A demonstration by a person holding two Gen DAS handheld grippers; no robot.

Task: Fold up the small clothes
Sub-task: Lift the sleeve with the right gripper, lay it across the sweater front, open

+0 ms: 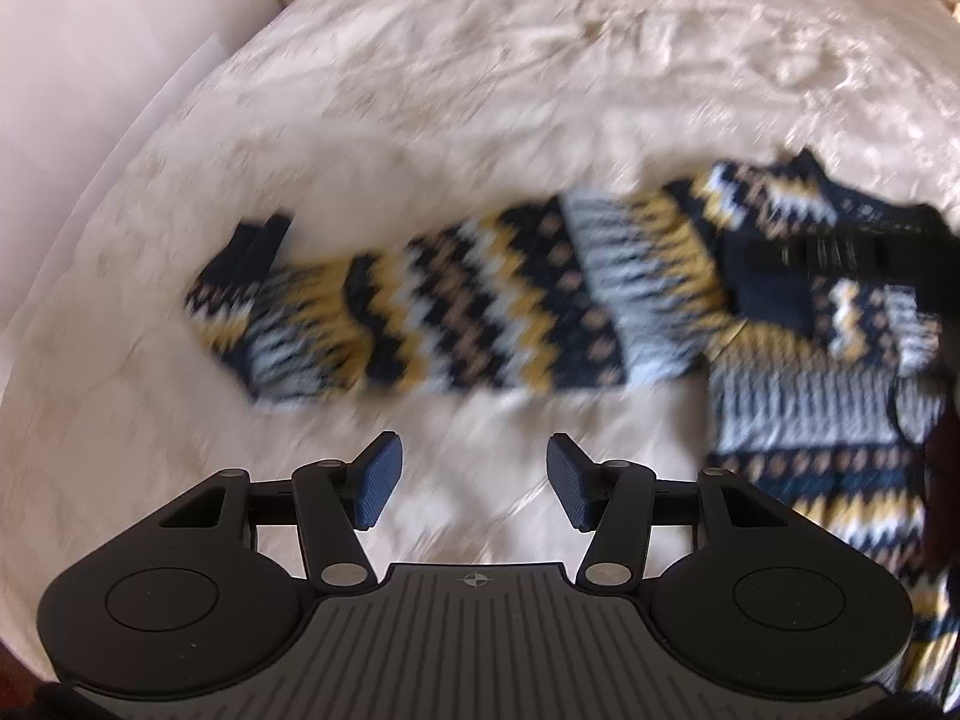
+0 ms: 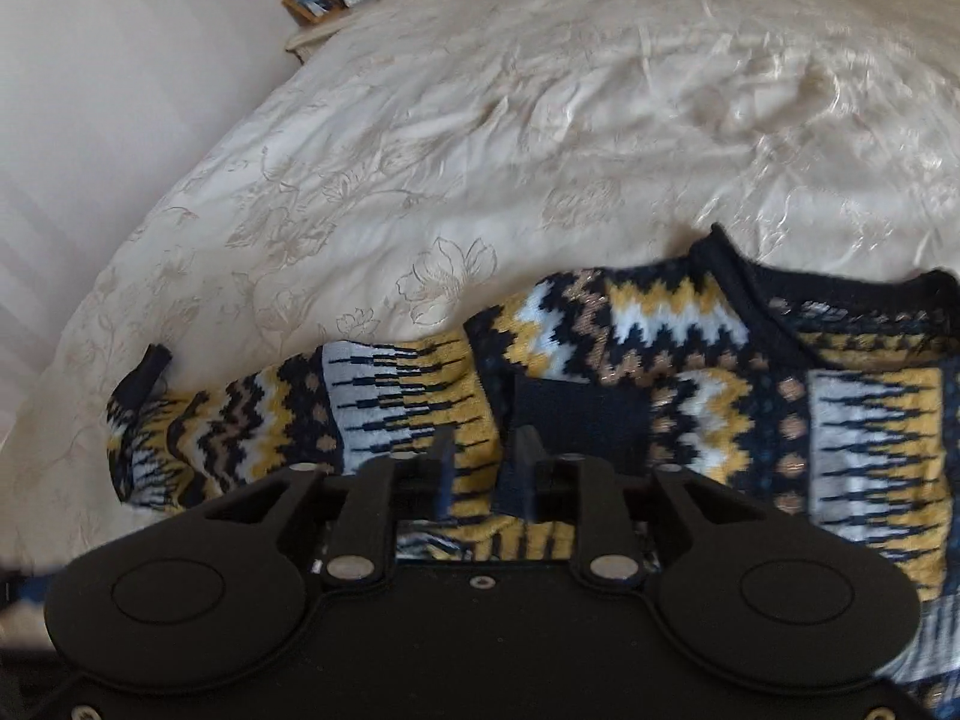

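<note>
A small knitted sweater (image 1: 492, 312) in navy, yellow and white zigzags lies flat on the bed. One sleeve stretches left and ends in a navy cuff (image 1: 258, 240). My left gripper (image 1: 474, 480) hovers open over bare bedspread just in front of that sleeve, with nothing between its blue pads (image 1: 378, 480). My right gripper (image 2: 483, 468) hangs over the sweater (image 2: 660, 372) where sleeve meets chest. Its jaws stand a narrow gap apart and only the knit below shows through the gap. A navy cuff (image 2: 576, 414) of the other sleeve lies folded on the chest just beyond the fingertips.
The cream embroidered bedspread (image 2: 480, 150) spreads beyond the sweater. A bedside table (image 2: 324, 6) with a lamp, a clock and a picture frame stands at the far left corner. A pale wall (image 2: 120, 90) runs along the bed's left side. The left wrist view is blurred.
</note>
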